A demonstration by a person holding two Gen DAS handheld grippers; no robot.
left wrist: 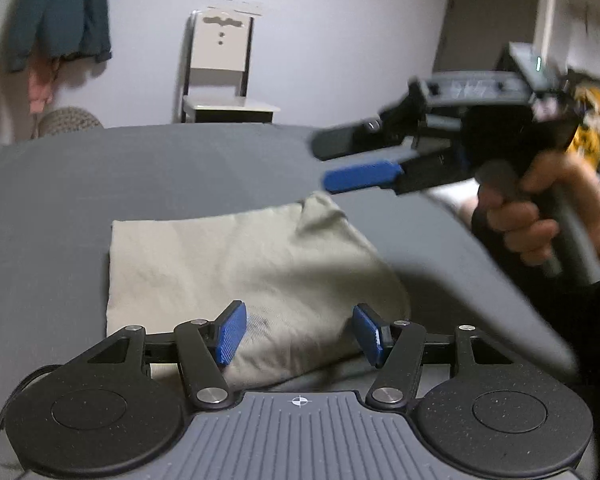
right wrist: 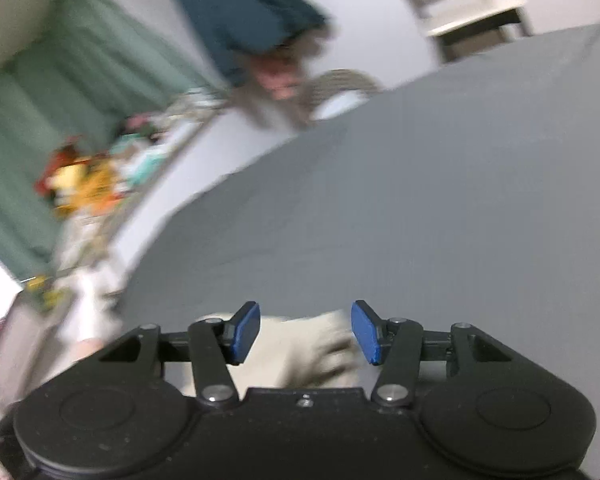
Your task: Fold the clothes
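No readable writing, brand or label on anything in either view; the only mark is a small white crosshair on the grey ribbed body of the left gripper (left wrist: 298, 334). Left gripper: fingers spread wide, blue pads apart, nothing between them; it hovers over the near edge of a folded beige garment (left wrist: 236, 264). The garment lies on a grey sheet (left wrist: 140, 176) covering the bed, roughly at the middle of the near side, folded to a rough rectangle with its far-left corner square and its far-right corner puckered up into a small peak. A faint dark smudge shows on the cloth between the left pads. Right gripper (left wrist: 356, 156): seen side-on in the left wrist view, held by a hand (left wrist: 540, 216) above the right part of the sheet, past the garment's far-right corner; blurred. In its own view the right gripper (right wrist: 305, 332) has its blue pads spread, holding nothing, with a strip of the beige garment (right wrist: 300, 352) just below and behind them. Containers: a woven round basket (left wrist: 70, 120) stands beyond the far-left edge of the bed; contents cannot be told. A chair (left wrist: 220, 76) stands against the wall beyond the far edge. Dark teal clothing (left wrist: 64, 12) hangs at the upper left. The right wrist view is blurred; colourful items at its left cannot be identified.
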